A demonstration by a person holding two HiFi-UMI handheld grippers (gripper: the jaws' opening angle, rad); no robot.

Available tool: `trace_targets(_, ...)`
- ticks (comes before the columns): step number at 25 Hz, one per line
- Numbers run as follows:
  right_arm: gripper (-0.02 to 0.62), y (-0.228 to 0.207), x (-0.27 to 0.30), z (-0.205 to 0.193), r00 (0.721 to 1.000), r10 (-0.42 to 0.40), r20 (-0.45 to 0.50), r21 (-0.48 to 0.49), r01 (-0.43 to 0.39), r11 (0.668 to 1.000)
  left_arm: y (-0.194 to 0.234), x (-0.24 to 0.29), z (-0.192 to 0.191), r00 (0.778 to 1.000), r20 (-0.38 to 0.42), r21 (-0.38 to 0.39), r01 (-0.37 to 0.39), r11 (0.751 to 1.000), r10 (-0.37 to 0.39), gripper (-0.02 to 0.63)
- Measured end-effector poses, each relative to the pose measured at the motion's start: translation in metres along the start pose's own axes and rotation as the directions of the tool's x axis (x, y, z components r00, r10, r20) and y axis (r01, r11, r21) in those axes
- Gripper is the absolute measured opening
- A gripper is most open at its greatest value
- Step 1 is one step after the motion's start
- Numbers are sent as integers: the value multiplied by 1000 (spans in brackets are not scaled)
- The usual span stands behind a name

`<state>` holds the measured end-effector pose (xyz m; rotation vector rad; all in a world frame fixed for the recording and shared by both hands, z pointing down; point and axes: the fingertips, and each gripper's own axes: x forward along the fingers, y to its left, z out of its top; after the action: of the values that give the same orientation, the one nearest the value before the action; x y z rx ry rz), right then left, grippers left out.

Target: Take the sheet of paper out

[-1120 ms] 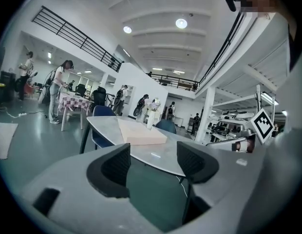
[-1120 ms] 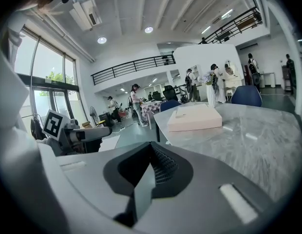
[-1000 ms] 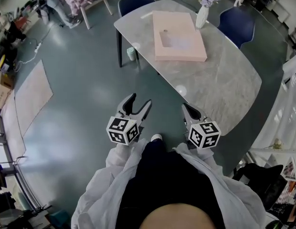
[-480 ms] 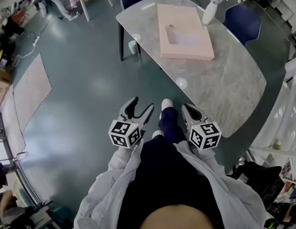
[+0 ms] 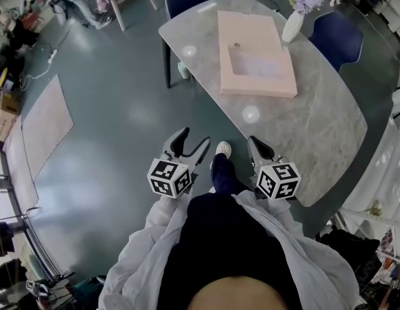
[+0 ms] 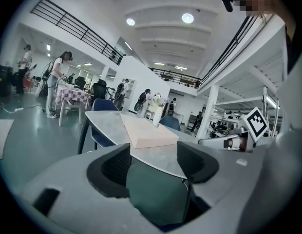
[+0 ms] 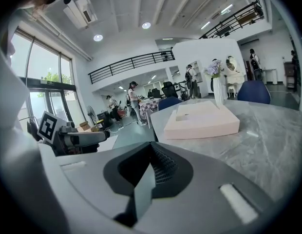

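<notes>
The left claw [image 5: 189,142] is held with jaws apart and empty; the right claw [image 5: 259,148] has its jaws together. The pink box [image 5: 255,55] lies flat on the bench [image 5: 316,128], apart from both (a paler patch [image 5: 255,61] in its top, perhaps the sheet).

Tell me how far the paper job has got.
Done: nothing; the pink box sits untouched on the table. In hand: nothing; left tool open, right tool shut, both empty and short of the box. Left: reach the box, grip the sheet, draw it out.
</notes>
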<state>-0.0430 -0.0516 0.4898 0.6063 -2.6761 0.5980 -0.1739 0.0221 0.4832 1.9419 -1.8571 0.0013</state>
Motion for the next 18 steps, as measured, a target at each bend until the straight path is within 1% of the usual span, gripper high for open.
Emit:
trace_targets(4,8,-26,30,23,1000,-15,-1,18,15,1000,21,39,19,1000,-21,2,10,1000,-10,288)
trace_targets(8,8,-62,62,52,999,-40,12,35,39,999,41,90,43,999,-40,16,30,999,-30,290)
trace_targets(14,8,-104,94,81,997,-80,22,102,78,992,56,158,71,990,-101,46,98,994,-93,288)
trace_targets(18,8,-124,111,93,994,-107,27,139,103,985,60,194,84,981,-143,68,145,987,-134,290)
